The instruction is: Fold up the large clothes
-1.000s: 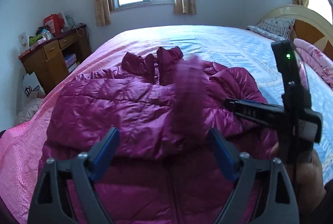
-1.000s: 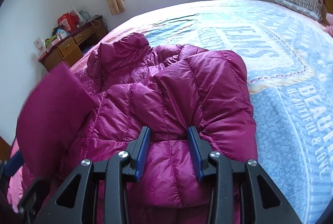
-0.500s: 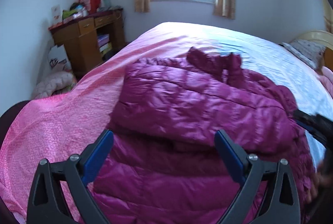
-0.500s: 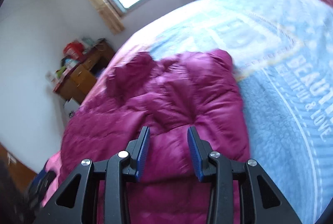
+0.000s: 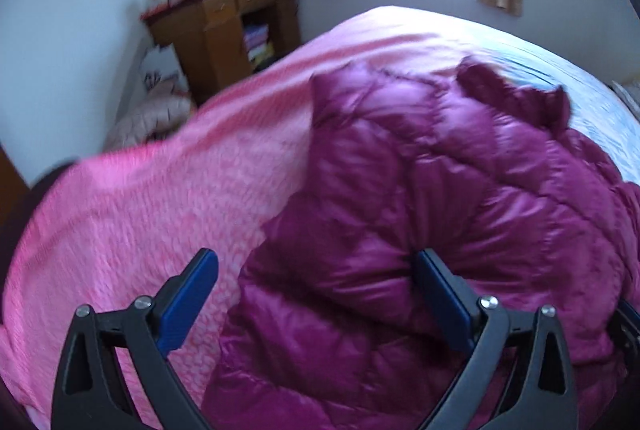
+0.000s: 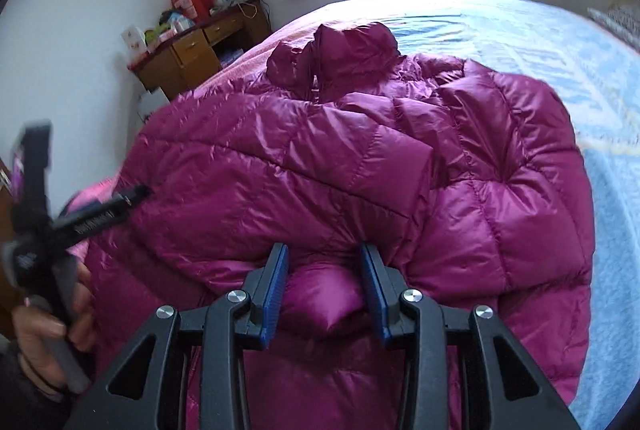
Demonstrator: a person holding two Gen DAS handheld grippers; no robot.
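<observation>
1. The magenta jacket (image 6: 360, 166) is spread on the bed (image 5: 140, 214), both sleeves folded inward.
2. A padded fold is pinched by the right tool (image 6: 324, 290); the left tool (image 5: 316, 298) is held wide.
3. The lengthwise fold is judged left.

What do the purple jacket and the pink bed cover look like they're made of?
The jacket looks like thin, glossy synthetic shell, probably nylon or polyester, over puffy fill: it shines in the window light and is stitched into swollen quilted panels. The pink cover looks matte and soft, with a fine raised pattern, maybe fleece or textured cotton; the blur leaves it open.
</observation>
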